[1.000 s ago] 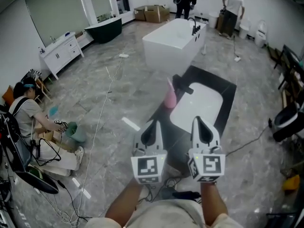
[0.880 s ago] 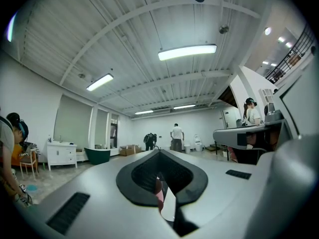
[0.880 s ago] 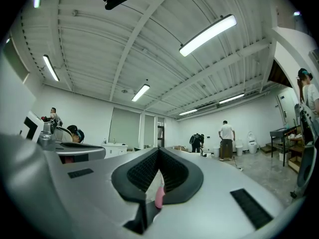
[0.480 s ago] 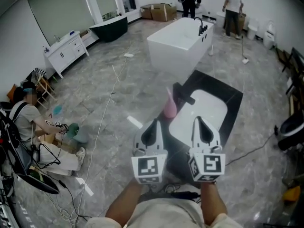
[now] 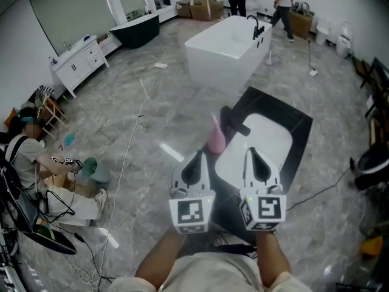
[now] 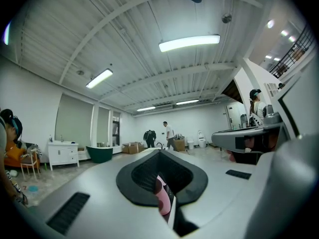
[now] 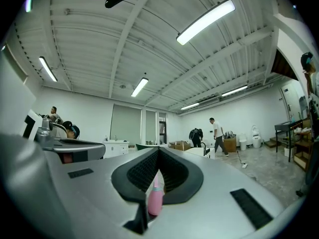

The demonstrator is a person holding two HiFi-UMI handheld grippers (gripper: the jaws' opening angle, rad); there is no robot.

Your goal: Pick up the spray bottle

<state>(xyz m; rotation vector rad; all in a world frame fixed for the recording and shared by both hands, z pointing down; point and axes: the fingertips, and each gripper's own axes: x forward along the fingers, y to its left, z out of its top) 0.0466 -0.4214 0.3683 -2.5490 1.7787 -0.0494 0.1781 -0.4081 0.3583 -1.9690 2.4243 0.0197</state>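
Spray bottle [image 5: 217,134] is standing upright on the dark rim [image 5: 276,104] of the floor tub, ahead of me and between my two tongs, touching neither. Left tongs [image 5: 195,158] look a bit closer than right tongs [image 5: 253,156]. Both are pinched closed on nothing, so I reckon one has to open first.

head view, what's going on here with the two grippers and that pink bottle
A person holds a gripper in each hand. The left gripper and right gripper sit side by side, both with jaws shut and empty. They point toward a pink spray bottle, which stands upright at the edge of a black-framed basin ahead of the tips. Neither gripper touches the bottle, so the pickup has not begun.
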